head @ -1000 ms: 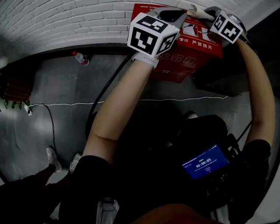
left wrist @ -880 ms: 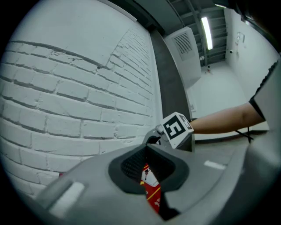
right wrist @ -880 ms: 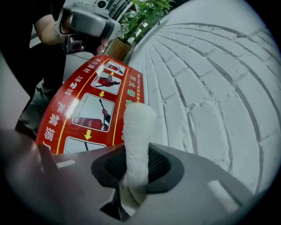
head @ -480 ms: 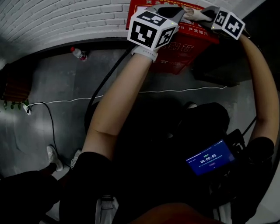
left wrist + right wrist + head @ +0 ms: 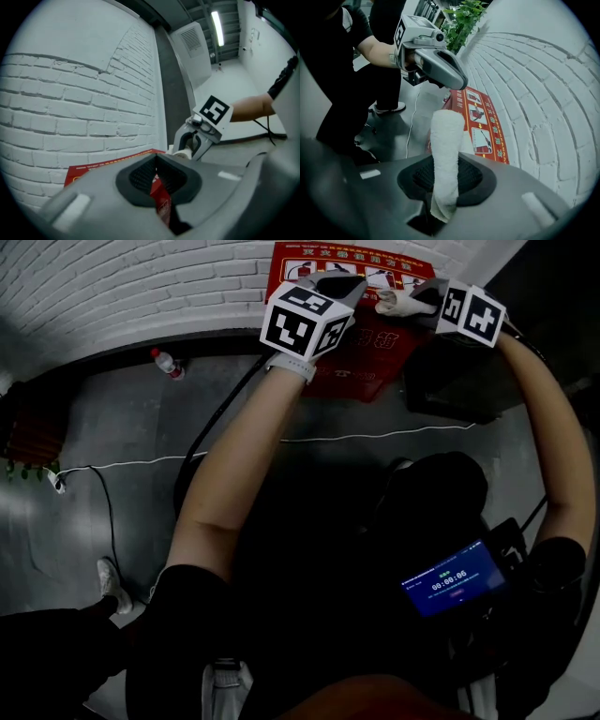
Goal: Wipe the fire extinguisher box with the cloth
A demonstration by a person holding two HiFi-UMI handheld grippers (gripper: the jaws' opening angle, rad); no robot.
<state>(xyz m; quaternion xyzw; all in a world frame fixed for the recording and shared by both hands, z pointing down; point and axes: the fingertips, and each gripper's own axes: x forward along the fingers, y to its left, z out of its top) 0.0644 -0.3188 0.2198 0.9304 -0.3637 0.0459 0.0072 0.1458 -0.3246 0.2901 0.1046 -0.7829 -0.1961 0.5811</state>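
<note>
We see the box, red, set against the white brick wall, its top face carrying a row of instruction pictures and yellow print. The cloth is white towelling folded into a long strip. It is pinched near one end between the right gripper's jaws and reaches out over the box's top.
</note>
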